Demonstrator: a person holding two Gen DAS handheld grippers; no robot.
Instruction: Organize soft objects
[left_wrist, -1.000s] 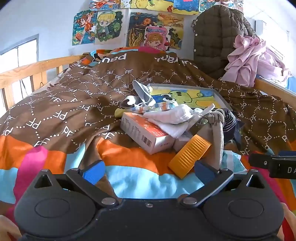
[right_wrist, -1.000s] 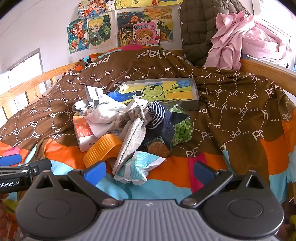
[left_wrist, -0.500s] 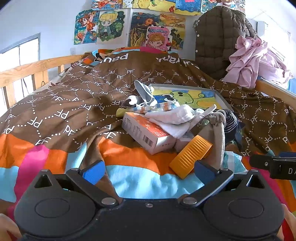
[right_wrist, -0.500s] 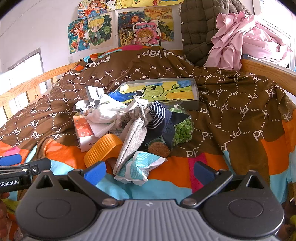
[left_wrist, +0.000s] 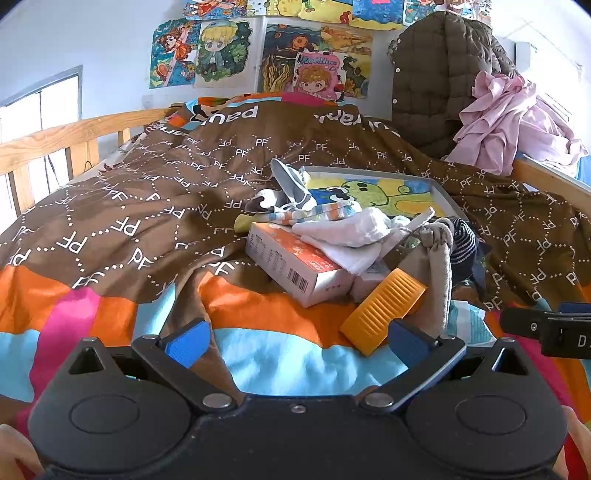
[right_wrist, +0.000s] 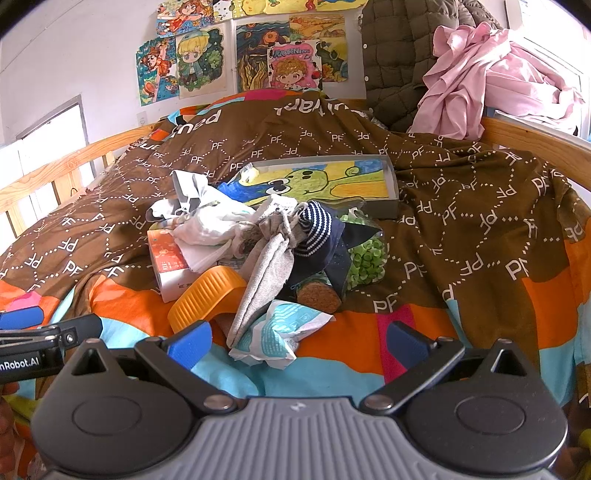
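A heap of soft things lies mid-bed: a white cloth (left_wrist: 354, 236) (right_wrist: 218, 227), a grey sock (right_wrist: 264, 269) (left_wrist: 437, 280), a navy striped sock (right_wrist: 317, 229) (left_wrist: 463, 240) and a striped sock (left_wrist: 325, 214). They drape over an orange-white box (left_wrist: 291, 260) (right_wrist: 168, 260) and an orange plastic piece (left_wrist: 384, 310) (right_wrist: 207, 295). My left gripper (left_wrist: 295, 341) is open, low in front of the heap and short of it. My right gripper (right_wrist: 295, 341) is open too, just before a crumpled teal wrapper (right_wrist: 280, 332). Nothing is held.
A shallow tray with a green cartoon picture (right_wrist: 393, 184) (left_wrist: 448, 201) lies behind the heap. A bag of green pieces (right_wrist: 365, 254) and a cork-topped item (right_wrist: 319, 293) sit right of it. Wooden rails (left_wrist: 55, 138) (right_wrist: 532, 142) edge the bed; a pink garment (right_wrist: 480, 77) and quilted jacket (left_wrist: 436, 81) hang at the back.
Both views have crept slightly forward and tilted a little down; the heap sits marginally lower in frame. Both grippers stay open and nothing on the bed has shifted.
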